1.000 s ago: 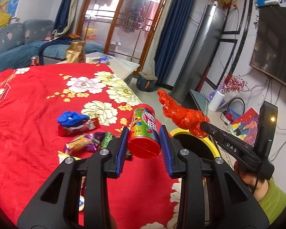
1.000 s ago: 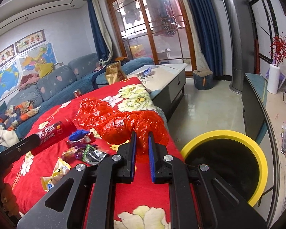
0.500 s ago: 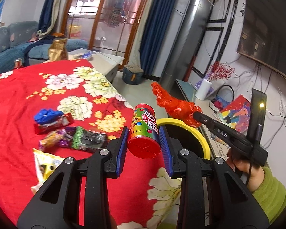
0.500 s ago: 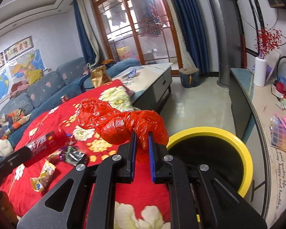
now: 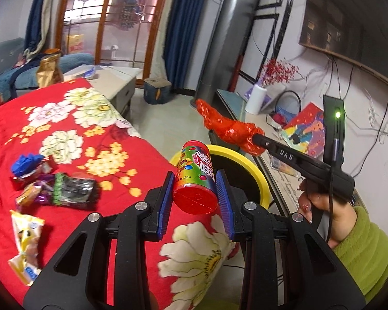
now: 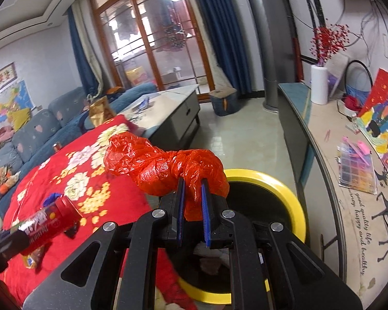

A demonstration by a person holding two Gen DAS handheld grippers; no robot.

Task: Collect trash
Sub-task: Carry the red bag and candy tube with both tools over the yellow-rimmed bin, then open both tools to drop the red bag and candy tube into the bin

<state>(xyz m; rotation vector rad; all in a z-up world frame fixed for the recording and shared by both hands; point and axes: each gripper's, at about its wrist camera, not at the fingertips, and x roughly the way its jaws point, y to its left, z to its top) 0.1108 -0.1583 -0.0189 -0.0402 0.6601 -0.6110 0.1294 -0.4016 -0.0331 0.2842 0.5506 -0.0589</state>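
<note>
Left gripper [image 5: 195, 191] is clamped on the candy tube [image 5: 196, 178], long axis running toward 12 o'clock, red cap end facing the camera, right over the table edge next to the yellow-rimmed bin [image 5: 245, 162]. Right gripper [image 6: 192, 201] is pinching a crumpled red plastic bag [image 6: 165, 168] that stretches toward 10 o'clock, above the bin's rim. Wrappers [image 5: 62, 188] sit at 9 o'clock on the red floral tablecloth [image 5: 72, 129].

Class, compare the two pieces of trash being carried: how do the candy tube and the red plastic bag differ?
The candy tube is a rigid, printed cylinder; the red plastic bag is crumpled, plain and shapeless. The left tool spans the tube's full width; the right tool pinches only one fold of the bag. Both are mostly red, held near the yellow-rimmed bin.
</note>
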